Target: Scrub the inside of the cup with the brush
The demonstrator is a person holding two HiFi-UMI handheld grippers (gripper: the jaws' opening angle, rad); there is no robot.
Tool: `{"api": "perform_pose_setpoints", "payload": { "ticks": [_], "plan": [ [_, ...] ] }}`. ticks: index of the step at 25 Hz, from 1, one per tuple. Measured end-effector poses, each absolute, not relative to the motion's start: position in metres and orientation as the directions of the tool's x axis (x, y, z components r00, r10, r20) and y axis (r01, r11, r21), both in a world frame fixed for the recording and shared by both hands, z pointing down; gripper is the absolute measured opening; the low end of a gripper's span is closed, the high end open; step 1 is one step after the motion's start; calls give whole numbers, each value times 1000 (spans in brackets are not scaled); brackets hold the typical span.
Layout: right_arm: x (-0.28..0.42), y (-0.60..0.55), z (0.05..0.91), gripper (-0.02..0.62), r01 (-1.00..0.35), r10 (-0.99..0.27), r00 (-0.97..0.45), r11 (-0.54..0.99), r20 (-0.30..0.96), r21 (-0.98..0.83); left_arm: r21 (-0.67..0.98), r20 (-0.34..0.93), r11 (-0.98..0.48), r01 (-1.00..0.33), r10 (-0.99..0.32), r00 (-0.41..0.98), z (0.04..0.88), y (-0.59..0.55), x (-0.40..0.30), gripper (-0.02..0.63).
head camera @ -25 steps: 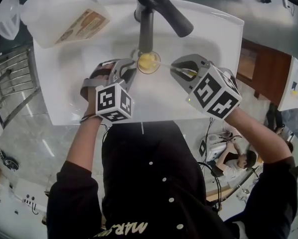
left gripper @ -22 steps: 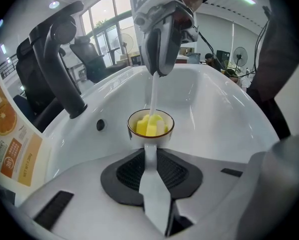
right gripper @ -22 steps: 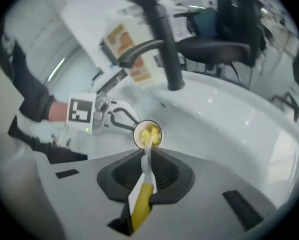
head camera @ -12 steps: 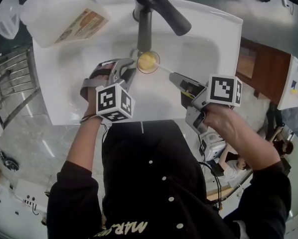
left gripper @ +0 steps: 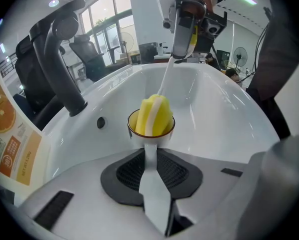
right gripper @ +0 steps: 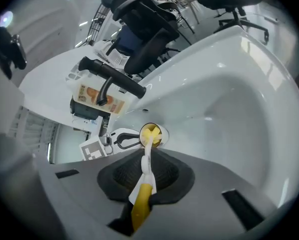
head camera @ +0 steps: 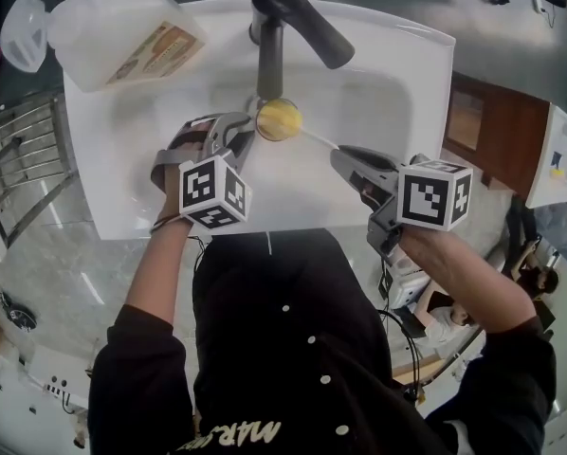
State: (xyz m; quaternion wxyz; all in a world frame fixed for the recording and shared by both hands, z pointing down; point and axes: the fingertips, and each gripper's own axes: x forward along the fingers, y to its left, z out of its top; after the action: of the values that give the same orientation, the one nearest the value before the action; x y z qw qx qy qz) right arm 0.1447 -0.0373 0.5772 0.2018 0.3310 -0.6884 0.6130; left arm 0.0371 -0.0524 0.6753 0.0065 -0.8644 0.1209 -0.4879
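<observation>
A small white cup (head camera: 279, 118) with a brown rim hangs over the sink basin (head camera: 388, 93). My left gripper (head camera: 236, 135) is shut on the cup's handle (left gripper: 149, 154). A yellow sponge brush head (left gripper: 154, 115) fills the inside of the cup. Its thin white shaft (head camera: 317, 137) runs right to my right gripper (head camera: 345, 158), which is shut on the brush's yellow grip (right gripper: 141, 206). In the right gripper view the cup (right gripper: 151, 134) lies straight ahead, with the left gripper (right gripper: 120, 139) just left of it.
A black faucet (head camera: 285, 15) arches over the basin directly behind the cup. A large translucent jug with an orange label (head camera: 122, 28) lies at the sink's back left corner. A metal rack (head camera: 23, 164) stands at the left, a wooden cabinet (head camera: 497, 131) at the right.
My right gripper has rolled about its own axis and drawn back slightly to the right, with the brush head still in the cup. The left gripper and cup have kept still.
</observation>
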Motion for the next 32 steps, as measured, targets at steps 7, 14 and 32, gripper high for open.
{"api": "perform_pose_setpoints", "payload": {
  "ticks": [7,14,32],
  "plan": [
    [149,-42,549,51,-664,-154,-661,576,734,-477,-125,844,-970,-208,-214,492,677,-55,34,91],
    [126,-41,532,51,307,-236,-374,881,897,360,-124,843,-972,-200,-209,495,677,-56,34,91],
    [102,-39,586,50,756,-246,-297,530,923,384,-149,842,-975,-164,-212,496,675,-52,39,91]
  ]
}}
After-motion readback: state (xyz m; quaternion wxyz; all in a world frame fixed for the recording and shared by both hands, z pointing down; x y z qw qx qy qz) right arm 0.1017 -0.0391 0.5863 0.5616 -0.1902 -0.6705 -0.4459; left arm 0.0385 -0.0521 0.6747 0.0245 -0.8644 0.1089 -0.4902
